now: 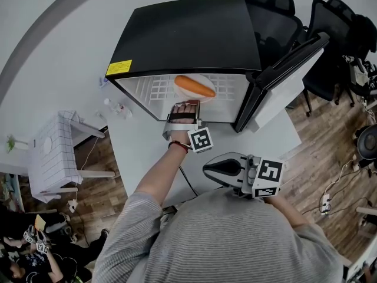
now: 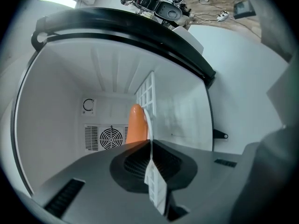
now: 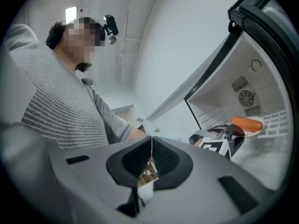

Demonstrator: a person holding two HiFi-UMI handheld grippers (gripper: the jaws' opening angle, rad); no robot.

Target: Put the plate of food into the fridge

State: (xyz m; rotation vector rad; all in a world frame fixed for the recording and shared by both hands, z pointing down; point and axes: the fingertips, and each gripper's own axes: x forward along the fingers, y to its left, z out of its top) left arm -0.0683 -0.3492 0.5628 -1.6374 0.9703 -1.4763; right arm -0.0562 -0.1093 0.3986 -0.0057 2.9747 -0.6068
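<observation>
Left gripper view shows your left gripper clamped on the near rim of the plate. The plate lies inside the fridge over its wire shelf, with the orange food just beyond the jaws. Your right gripper is closed on nothing, well back.

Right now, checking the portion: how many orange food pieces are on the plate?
1: a long orange piece on the round white plate inside the black fridge; smaller bits may be hidden.
</observation>
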